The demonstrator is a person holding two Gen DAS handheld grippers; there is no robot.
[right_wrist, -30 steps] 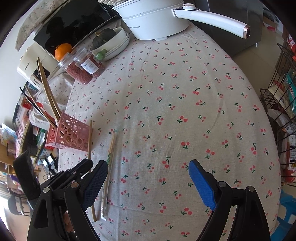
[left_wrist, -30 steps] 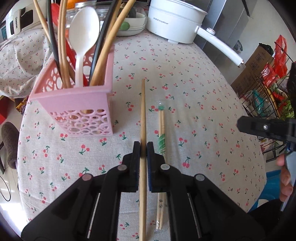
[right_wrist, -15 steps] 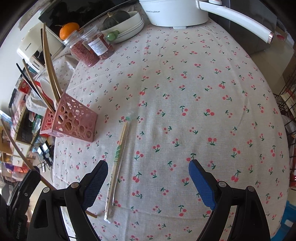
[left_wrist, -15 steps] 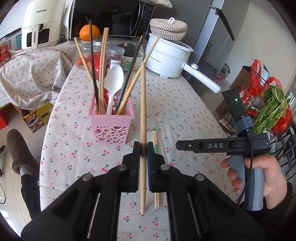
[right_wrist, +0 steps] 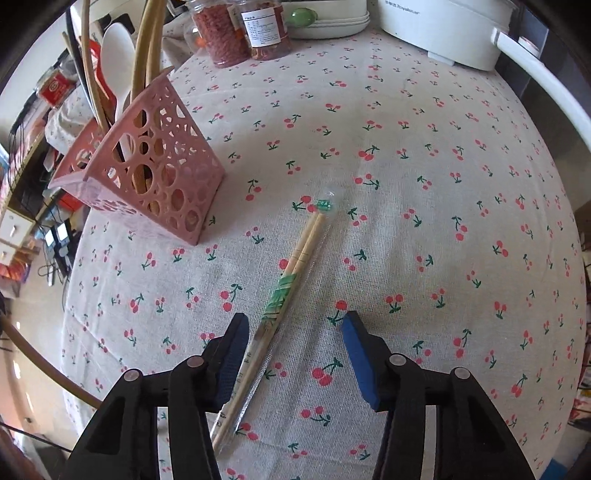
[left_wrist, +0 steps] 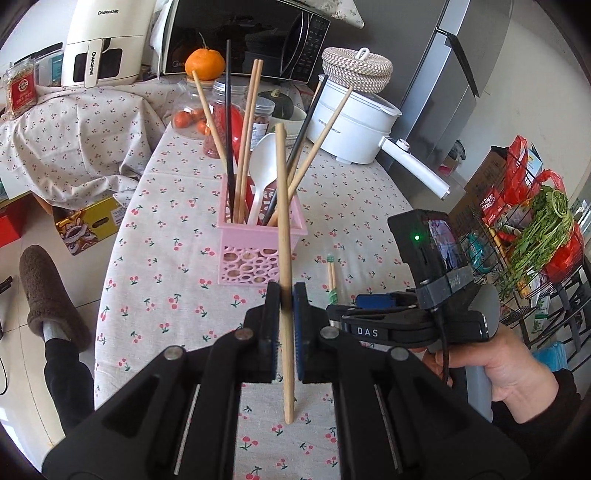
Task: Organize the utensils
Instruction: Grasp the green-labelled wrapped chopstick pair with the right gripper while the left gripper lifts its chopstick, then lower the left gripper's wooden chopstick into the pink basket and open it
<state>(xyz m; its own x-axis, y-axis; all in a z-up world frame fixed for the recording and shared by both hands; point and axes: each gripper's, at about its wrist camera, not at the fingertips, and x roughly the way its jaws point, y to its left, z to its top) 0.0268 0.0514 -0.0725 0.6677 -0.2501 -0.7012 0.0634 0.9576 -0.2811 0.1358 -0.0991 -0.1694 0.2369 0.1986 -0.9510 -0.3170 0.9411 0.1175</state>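
My left gripper (left_wrist: 286,299) is shut on a single wooden chopstick (left_wrist: 282,206), held upright off the table just in front of the pink perforated holder (left_wrist: 255,258). The holder (right_wrist: 162,173) contains several chopsticks and a white spoon (left_wrist: 264,166). A wrapped pair of chopsticks (right_wrist: 295,273) lies on the cherry-print tablecloth (right_wrist: 424,184), right of the holder. My right gripper (right_wrist: 295,325) points down over that pair with its jaws closing. The pair lies between the pads, close to the left one, and neither pad presses on it.
A white electric pot (left_wrist: 351,125) with a long handle, jars (right_wrist: 229,33) and a bowl stand at the table's far end. A wire rack with greens (left_wrist: 546,236) is past the right edge. A person's slippered foot (left_wrist: 48,291) is left of the table.
The left gripper lifted its chopstick off the cloth and tipped it upright before the holder. The right gripper came down over the wrapped pair and its jaws narrowed.
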